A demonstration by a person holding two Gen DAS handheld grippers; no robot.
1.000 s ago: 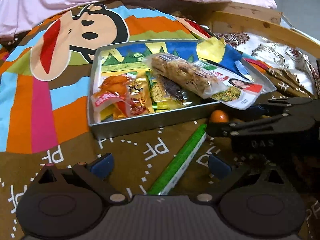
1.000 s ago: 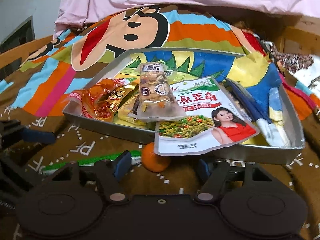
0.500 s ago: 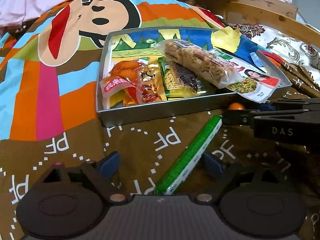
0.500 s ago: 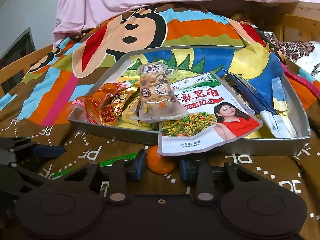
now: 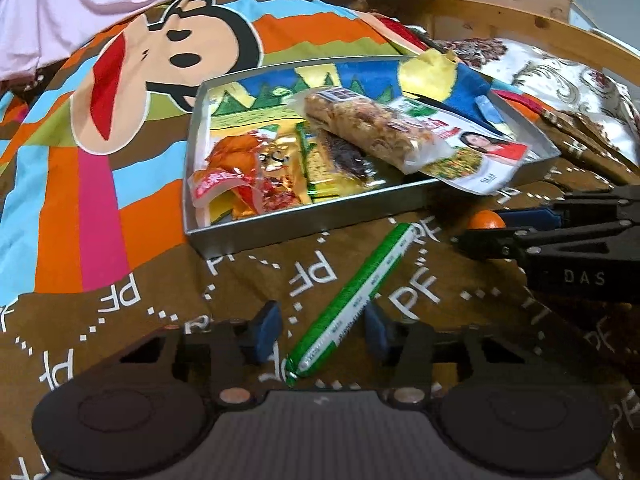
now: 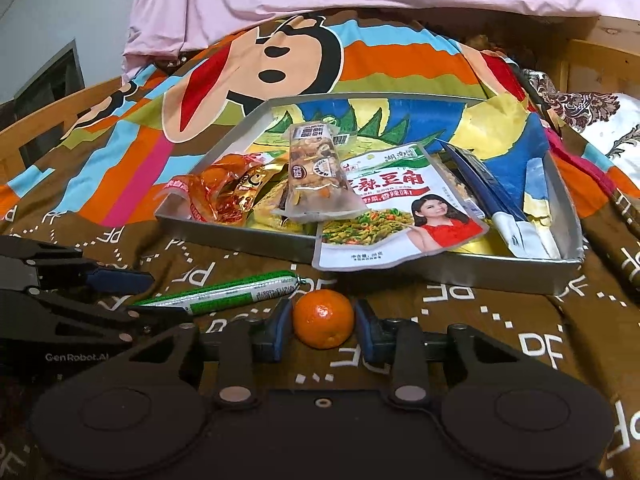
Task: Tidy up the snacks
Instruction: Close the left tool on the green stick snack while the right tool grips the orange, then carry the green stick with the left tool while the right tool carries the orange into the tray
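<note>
While the right gripper (image 6: 324,322) pinches the mandarin (image 6: 324,319), the left gripper's (image 5: 320,330) jaws are closing around the green sausage stick (image 5: 352,306) — pads not yet touching it.

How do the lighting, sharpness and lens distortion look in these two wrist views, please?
Left wrist view: dim indoor light, soft throughout, strong fisheye bending with black corners; the green stick stays readable. Right wrist view: somewhat sharper, the print on the bean packet is legible, the orange well lit; glare glints on the orange wrapper, and the tray wall curves.
</note>
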